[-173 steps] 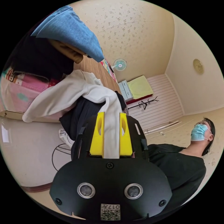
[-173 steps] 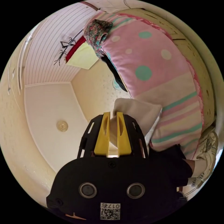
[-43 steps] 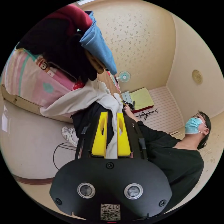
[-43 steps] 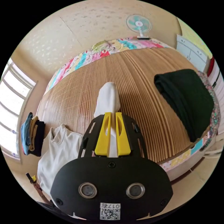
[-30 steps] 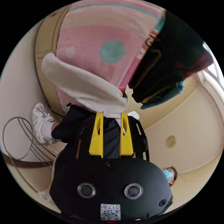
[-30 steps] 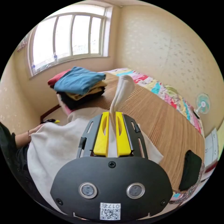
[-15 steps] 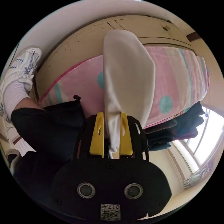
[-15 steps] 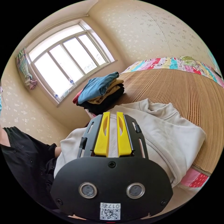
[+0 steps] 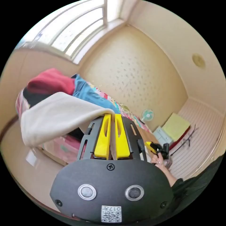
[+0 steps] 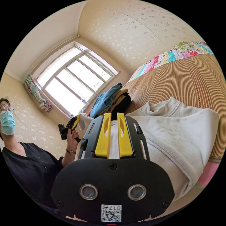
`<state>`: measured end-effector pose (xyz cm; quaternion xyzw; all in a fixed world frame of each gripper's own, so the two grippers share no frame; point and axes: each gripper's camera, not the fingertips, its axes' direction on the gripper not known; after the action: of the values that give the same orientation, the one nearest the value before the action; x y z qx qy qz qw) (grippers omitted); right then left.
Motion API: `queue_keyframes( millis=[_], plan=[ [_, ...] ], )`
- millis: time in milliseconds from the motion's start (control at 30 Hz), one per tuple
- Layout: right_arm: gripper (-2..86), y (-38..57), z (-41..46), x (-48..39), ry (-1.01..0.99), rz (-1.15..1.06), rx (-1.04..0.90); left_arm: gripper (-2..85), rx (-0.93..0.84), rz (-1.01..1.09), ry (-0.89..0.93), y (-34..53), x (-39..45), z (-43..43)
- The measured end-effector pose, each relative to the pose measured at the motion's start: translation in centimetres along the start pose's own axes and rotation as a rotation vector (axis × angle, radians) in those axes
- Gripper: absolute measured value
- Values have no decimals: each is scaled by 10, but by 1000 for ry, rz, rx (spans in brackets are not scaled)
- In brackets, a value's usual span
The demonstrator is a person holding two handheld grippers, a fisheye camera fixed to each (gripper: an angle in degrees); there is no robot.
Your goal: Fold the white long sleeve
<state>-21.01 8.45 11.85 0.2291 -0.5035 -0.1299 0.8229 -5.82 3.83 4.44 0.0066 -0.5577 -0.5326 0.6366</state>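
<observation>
Left gripper view: a white sleeve (image 9: 56,117) of the white long sleeve drapes from the left edge toward the centre, its end drawn into the narrow slot of the left gripper (image 9: 112,117), whose yellow jaws stand nearly together and pinch the fabric between them. Behind the sleeve lies a stack of folded clothes (image 9: 58,87), red and blue on top, under a window (image 9: 70,33). Farther right, a small fan (image 9: 147,115) stands by the wall, and the person's hand (image 9: 160,160) holds the right gripper (image 9: 153,147) near the lower right edge. Right gripper view: at the left, the person (image 10: 26,164) in a dark shirt raises a hand (image 10: 71,136) with the left gripper (image 10: 73,124); whether cloth is in it cannot be told from here. Beside it, the window (image 10: 73,84) and the stack of folded clothes (image 10: 110,100) sit at the near corner of a bed covered by a ribbed bamboo mat (image 10: 183,80). The body of the white long sleeve (image 10: 171,136) lies on the mat's edge, collar toward the mat. The right gripper (image 10: 114,117) hovers over it with jaws narrowly parted; white cloth shows through the gap, but a pinch cannot be confirmed.
</observation>
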Motion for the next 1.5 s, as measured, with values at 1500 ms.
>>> queue_keyframes(
  millis=[1500],
  plan=[
    [116,17,-295,194,258,403,-15,124,-661,-382,726,375,105,205]
  ],
)
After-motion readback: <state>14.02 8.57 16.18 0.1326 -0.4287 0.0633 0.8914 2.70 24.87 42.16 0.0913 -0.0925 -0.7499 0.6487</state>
